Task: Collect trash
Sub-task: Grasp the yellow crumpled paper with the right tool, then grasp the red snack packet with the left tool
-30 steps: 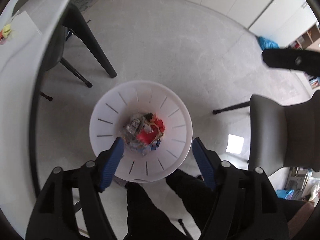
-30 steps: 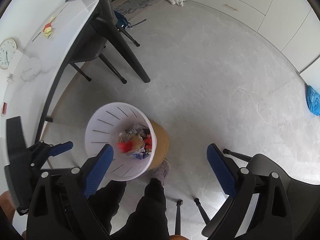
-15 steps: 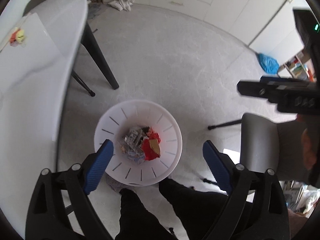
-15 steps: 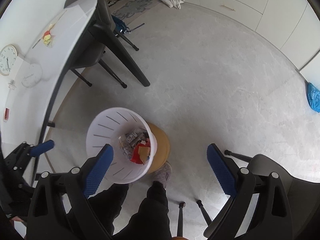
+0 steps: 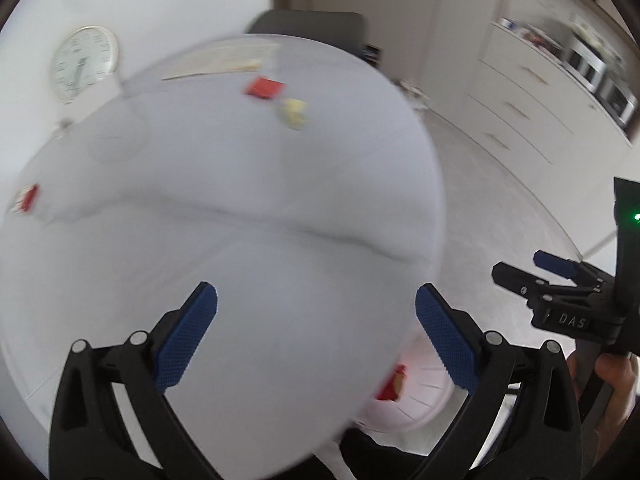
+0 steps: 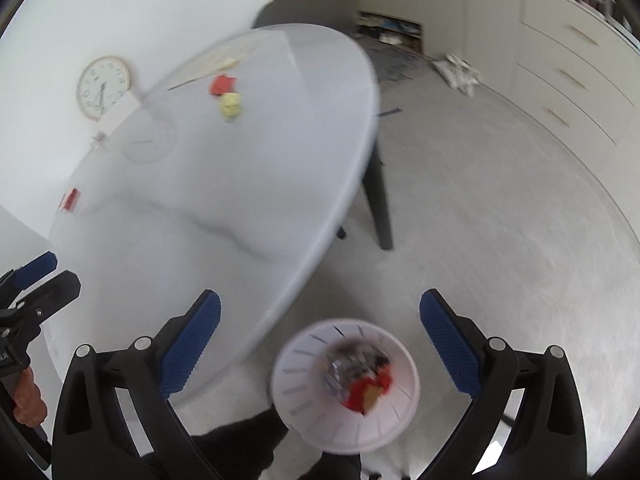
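Observation:
A white slotted trash bin [image 6: 312, 404] stands on the floor by the table's near edge, holding red, yellow and silvery wrappers [image 6: 362, 376]; its rim also shows in the left wrist view [image 5: 416, 412]. On the white round table [image 5: 224, 200] lie a red wrapper [image 5: 264, 88] and a crumpled yellow scrap [image 5: 294, 112] at the far side; both also show in the right wrist view, red [image 6: 222, 84] and yellow [image 6: 231, 106]. A small red-and-white item [image 5: 24, 198] lies at the table's left edge. My left gripper [image 5: 316, 336] is open and empty over the table. My right gripper [image 6: 320, 344] is open and empty above the bin.
A round clock [image 6: 103, 87] leans on the wall behind the table, and papers [image 5: 220, 60] lie at its far side. A grey chair [image 6: 308, 12] stands beyond the table. White drawers [image 6: 568, 76] line the right wall. A black table leg [image 6: 378, 204] stands on the floor.
Both grippers have tilted up from looking down into the bin to facing the table top. The left one has moved over the table. Both stay open and empty.

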Action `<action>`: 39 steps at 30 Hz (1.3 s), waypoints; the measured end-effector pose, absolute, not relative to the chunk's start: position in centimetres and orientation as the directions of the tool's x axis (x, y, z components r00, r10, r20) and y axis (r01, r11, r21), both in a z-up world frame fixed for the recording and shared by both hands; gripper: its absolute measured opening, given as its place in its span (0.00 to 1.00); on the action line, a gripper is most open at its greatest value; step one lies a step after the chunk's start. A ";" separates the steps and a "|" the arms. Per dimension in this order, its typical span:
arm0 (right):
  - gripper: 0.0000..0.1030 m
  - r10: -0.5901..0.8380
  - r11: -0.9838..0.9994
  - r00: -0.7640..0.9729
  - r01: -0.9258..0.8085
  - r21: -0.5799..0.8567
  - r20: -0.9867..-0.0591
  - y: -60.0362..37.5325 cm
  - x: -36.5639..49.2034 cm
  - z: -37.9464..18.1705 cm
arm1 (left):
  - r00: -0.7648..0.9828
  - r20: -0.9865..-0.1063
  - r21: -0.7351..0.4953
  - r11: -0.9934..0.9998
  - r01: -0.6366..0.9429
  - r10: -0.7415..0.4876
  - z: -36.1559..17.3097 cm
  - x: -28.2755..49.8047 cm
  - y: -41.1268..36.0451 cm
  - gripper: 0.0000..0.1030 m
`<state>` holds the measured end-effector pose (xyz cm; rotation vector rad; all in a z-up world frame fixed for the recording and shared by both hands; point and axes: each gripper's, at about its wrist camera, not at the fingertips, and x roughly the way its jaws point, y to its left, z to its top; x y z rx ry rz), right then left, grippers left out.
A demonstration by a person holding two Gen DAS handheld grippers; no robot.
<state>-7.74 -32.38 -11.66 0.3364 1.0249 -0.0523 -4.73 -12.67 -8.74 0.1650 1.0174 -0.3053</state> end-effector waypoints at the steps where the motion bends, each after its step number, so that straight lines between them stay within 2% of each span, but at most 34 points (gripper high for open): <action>1: 0.96 0.127 0.952 0.526 0.173 0.252 -0.841 -31.2 -5.5 -11.4 | 0.499 -0.854 0.009 0.955 0.298 -0.148 -8.5 -3.8 -11.3 0.93; 6: 0.96 0.188 0.956 0.509 0.102 0.276 -0.840 -27.0 4.9 -11.3 | 0.499 -0.860 0.000 0.977 0.213 -0.109 -8.5 -0.4 -5.9 0.93; 13: 0.95 0.117 0.975 0.469 0.112 0.190 -0.875 -23.8 18.8 -13.1 | 0.483 -0.867 -0.014 0.976 0.216 -0.120 -9.6 3.3 -0.6 0.93; 15: 0.84 0.079 0.984 0.451 0.107 0.141 -0.889 -23.1 21.6 -14.0 | 0.460 -0.877 -0.041 0.975 0.217 -0.139 -10.4 4.5 0.5 0.93; 17: 0.81 0.049 0.991 0.426 0.090 0.096 -0.903 -22.4 23.8 -15.2 | 0.441 -0.885 -0.059 0.976 0.211 -0.148 -11.0 5.4 1.5 0.93; 22: 0.57 0.006 0.996 0.375 0.081 0.040 -0.927 -21.8 26.0 -17.6 | 0.433 -0.889 -0.077 0.980 0.183 -0.151 -11.8 6.9 3.8 0.93; 23: 0.47 0.002 0.996 0.375 0.081 0.035 -0.927 -21.7 26.2 -17.7 | 0.431 -0.890 -0.080 0.981 0.178 -0.150 -11.8 7.1 4.2 0.93; 24: 0.33 -0.013 0.997 0.387 0.077 0.018 -0.922 -21.7 26.1 -17.5 | 0.431 -0.890 -0.083 0.982 0.171 -0.150 -11.9 7.3 4.5 0.93; 25: 0.26 -0.011 0.997 0.386 0.071 0.018 -0.923 -21.7 26.2 -17.5 | 0.430 -0.890 -0.087 0.983 0.164 -0.151 -12.0 7.5 4.7 0.93; 32: 0.25 0.020 0.995 0.451 0.077 0.062 -0.892 -22.4 24.9 -15.0 | 0.427 -0.886 -0.132 0.981 0.142 -0.181 -11.8 9.8 4.3 0.93; 39: 0.25 0.076 0.976 0.525 0.137 0.172 -0.848 -25.9 17.7 -11.4 | 0.433 -0.880 -0.146 0.980 0.139 -0.193 -10.0 17.2 -2.8 0.93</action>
